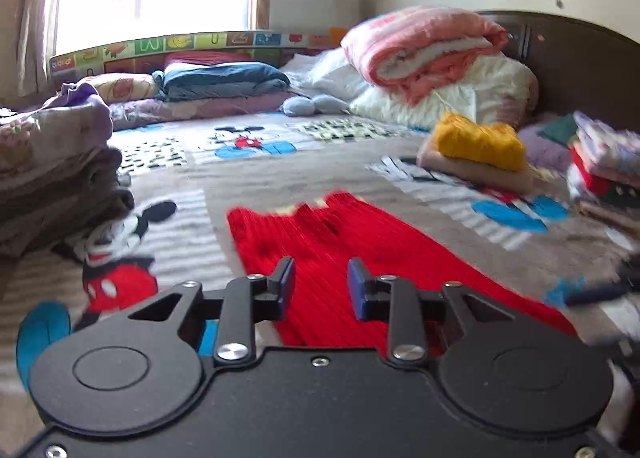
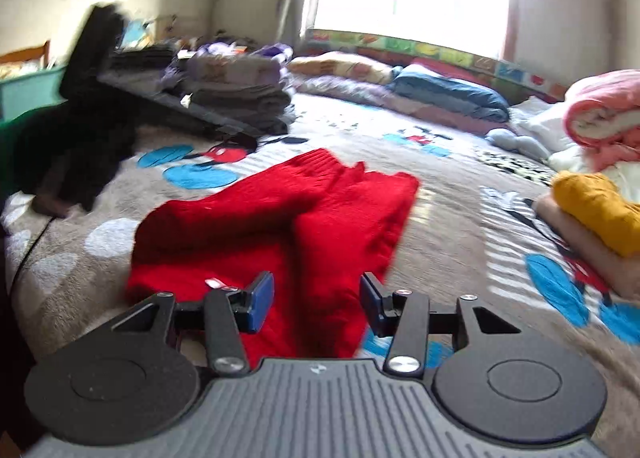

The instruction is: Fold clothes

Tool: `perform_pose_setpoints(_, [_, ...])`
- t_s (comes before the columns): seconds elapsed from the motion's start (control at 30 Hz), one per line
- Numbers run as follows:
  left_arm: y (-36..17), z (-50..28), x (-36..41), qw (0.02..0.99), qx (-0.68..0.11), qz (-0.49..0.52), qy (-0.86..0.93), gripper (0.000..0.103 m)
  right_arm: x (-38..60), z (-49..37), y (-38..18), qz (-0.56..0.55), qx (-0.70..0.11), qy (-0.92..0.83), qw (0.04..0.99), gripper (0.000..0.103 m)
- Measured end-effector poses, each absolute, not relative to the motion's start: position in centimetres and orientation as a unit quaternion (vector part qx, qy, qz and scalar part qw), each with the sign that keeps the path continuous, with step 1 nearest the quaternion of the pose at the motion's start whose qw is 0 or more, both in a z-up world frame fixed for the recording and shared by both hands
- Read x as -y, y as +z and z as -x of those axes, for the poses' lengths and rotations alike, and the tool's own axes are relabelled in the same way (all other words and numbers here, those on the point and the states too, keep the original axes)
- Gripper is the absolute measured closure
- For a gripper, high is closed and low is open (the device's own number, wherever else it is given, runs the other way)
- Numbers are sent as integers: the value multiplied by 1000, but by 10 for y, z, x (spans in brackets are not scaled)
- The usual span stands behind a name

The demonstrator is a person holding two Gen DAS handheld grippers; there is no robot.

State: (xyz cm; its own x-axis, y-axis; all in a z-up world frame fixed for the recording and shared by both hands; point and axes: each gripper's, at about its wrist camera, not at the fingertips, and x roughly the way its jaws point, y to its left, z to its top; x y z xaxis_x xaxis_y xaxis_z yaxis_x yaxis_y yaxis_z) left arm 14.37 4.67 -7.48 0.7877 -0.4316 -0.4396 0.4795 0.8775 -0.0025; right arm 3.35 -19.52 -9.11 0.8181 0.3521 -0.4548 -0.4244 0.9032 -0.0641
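With both sets of tongs, left (image 1: 321,285) and right (image 2: 317,300), gaping empty over the half-folded red knit (image 2: 280,217) on the bed (image 2: 460,217), probably mid-fold, so next up grabbing an edge.

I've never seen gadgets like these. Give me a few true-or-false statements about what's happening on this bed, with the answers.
1. The red knitted garment lies on the bed. True.
2. The left gripper is clamped on the red garment. False: its jaws stand open, holding nothing.
3. The right gripper is open. True.
4. The yellow knit lies directly on the bedspread. False: it sits on top of a folded beige item.
5. The pink blanket is spread flat. False: it is bundled up near the headboard.
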Motion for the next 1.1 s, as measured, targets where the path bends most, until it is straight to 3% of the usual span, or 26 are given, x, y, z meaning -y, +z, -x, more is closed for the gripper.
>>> perform_pose_setpoints(0.17, [-90, -118, -37, 936, -243, -64, -245, 83, 197, -29, -105, 88, -197, 214, 953, 63])
perform_pose_setpoints(0.27, [-124, -125, -27, 931, -267, -106, -227, 86, 192, -46, -125, 88, -250, 210, 941, 63])
perform_pose_setpoints(0.47, [-118, -110, -32, 937, -253, -85, -224, 86, 196, -39, -121, 88, -246, 220, 940, 63])
perform_pose_setpoints(0.53, [-106, -97, -38, 941, -245, -76, -221, 79, 199, -33, -116, 88, -244, 226, 939, 63])
perform_pose_setpoints(0.6, [-101, -81, -44, 944, -232, -88, -218, 58, 206, -25, -107, 86, -233, 232, 940, 63])
perform_pose_setpoints(0.77, [-89, -43, -60, 949, -199, -120, -212, 57, 207, -2, -98, 167, -216, 249, 929, 60])
perform_pose_setpoints(1.1, [-144, -11, -21, 884, -187, -373, -209, 55, 194, 11, -127, 304, -238, 240, 890, 58])
